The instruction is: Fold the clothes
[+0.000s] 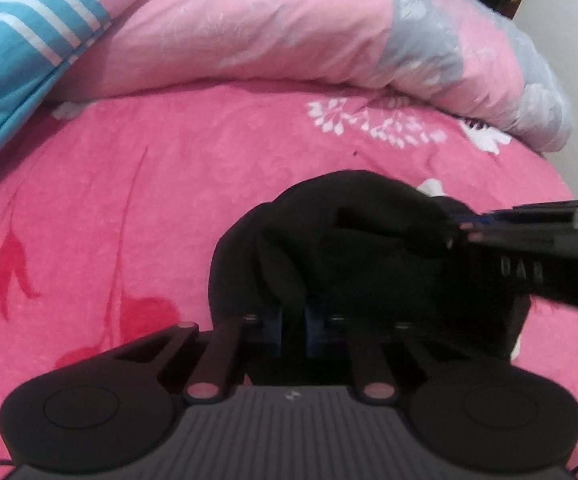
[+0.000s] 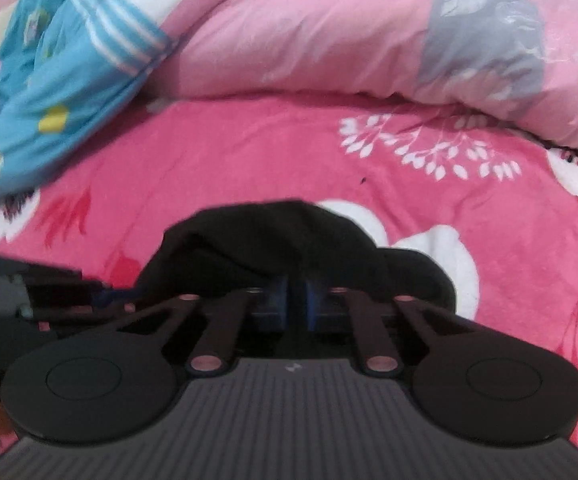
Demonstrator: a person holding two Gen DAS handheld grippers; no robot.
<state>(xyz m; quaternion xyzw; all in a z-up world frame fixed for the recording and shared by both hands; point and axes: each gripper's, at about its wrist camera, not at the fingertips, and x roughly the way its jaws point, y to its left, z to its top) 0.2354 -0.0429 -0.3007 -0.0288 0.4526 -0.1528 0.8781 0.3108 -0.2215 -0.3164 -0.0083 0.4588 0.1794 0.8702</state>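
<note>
Black garment (image 1: 329, 248) lies bunched on the pink floral bedsheet (image 1: 129, 200), directly ahead of both tools. Left gripper (image 1: 293, 320) is clamped on its near edge, cloth between the blue pads. Right gripper (image 2: 296, 300) likewise pinches the garment. Pink-and-grey quilt (image 1: 289, 28) is heaped behind; blue striped bedding (image 1: 17, 52) lies at the far left.

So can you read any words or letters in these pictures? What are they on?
"OAR", or something like it: pale letters on the side of the right gripper, seen from the left wrist camera. They are blurred, so the reading is unsure.
A small pale logo on the left gripper body: too small to read.
None on the black garment or the pink bedcover.
</note>
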